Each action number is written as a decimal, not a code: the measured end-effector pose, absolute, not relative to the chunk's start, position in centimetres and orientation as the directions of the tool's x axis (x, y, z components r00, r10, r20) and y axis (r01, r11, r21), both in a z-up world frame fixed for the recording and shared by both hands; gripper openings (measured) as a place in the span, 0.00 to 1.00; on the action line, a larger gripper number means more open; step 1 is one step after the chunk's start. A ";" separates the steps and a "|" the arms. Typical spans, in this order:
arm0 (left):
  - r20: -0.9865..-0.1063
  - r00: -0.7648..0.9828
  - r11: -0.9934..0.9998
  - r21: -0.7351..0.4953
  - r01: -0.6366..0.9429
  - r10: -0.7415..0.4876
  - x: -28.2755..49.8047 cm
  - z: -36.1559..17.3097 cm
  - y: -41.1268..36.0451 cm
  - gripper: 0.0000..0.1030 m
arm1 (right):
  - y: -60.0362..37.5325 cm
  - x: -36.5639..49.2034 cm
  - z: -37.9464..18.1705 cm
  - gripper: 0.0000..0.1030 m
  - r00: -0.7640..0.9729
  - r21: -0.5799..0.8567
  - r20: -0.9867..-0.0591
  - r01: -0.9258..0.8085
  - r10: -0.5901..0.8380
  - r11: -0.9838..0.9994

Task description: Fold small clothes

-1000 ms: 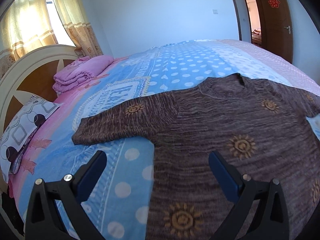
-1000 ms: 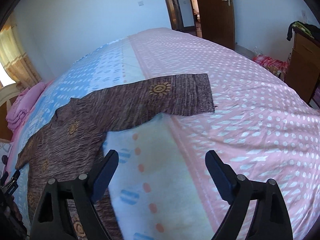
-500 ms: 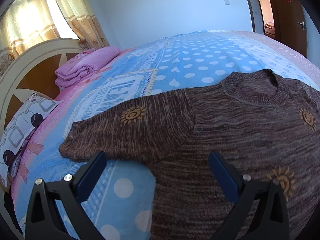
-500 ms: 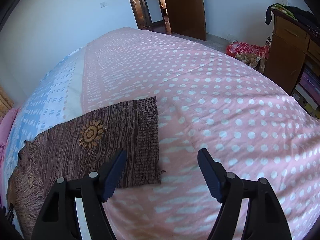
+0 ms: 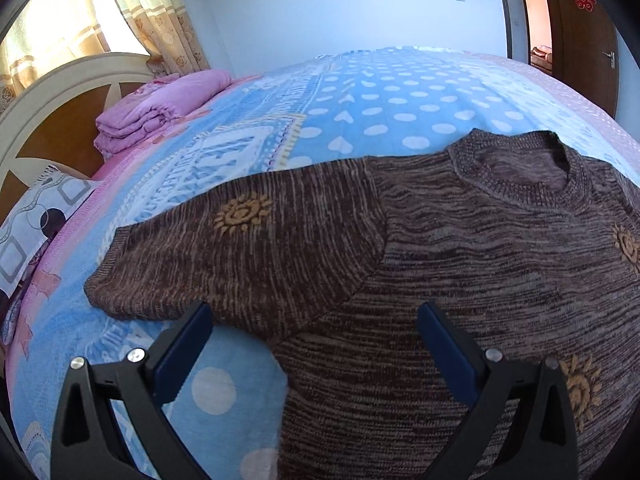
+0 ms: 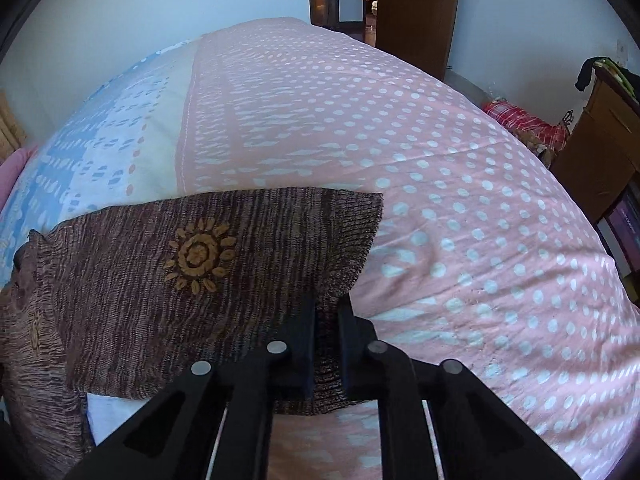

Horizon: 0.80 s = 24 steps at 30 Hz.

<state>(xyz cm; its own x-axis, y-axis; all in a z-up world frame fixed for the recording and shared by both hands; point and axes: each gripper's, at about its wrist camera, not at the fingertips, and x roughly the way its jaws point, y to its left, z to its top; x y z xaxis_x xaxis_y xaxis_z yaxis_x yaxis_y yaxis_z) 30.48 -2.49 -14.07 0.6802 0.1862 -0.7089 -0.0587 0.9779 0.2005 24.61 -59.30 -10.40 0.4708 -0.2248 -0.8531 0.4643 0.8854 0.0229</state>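
Observation:
A brown knitted sweater [image 5: 460,264] with orange sun motifs lies flat on the bed, neck hole away from me. Its left sleeve [image 5: 240,248] stretches left over the blue sheet. My left gripper [image 5: 314,320] is open, just above the sleeve's lower edge near the armpit, holding nothing. In the right wrist view the right sleeve [image 6: 208,276] lies on the pink dotted sheet. My right gripper [image 6: 326,312] is shut on the lower corner of that sleeve's cuff.
A folded pink blanket [image 5: 160,112] and a patterned pillow [image 5: 36,216] lie by the headboard [image 5: 60,120] at the left. A wooden cabinet [image 6: 596,148] and a red checked cloth [image 6: 524,120] stand right of the bed. A brown door [image 6: 416,12] is behind.
My right gripper has come down on the right sleeve's cuff and shut on it. My left gripper has moved closer to the left sleeve and stays open.

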 end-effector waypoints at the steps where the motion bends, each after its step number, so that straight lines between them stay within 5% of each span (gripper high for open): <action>1: -0.707 0.683 0.979 0.198 -0.056 0.182 30.4 -14.1 -2.5 1.00 | -58.9 24.8 -9.9 0.08 0.477 0.020 -0.849 0.461 -0.229 0.887; 24: -0.700 0.707 0.993 0.034 -0.110 0.102 30.0 -13.7 0.4 1.00 | -40.7 29.3 3.3 0.08 0.659 -0.084 -0.727 0.191 -0.191 0.978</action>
<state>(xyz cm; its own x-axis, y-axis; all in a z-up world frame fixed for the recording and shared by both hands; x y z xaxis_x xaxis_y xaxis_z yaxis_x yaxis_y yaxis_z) 30.00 0.36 -13.72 0.7070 0.1016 -0.6999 -0.1095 0.9934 0.0336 29.29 -40.73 3.35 0.6590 -0.1911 -0.7275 0.1905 0.9780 -0.0844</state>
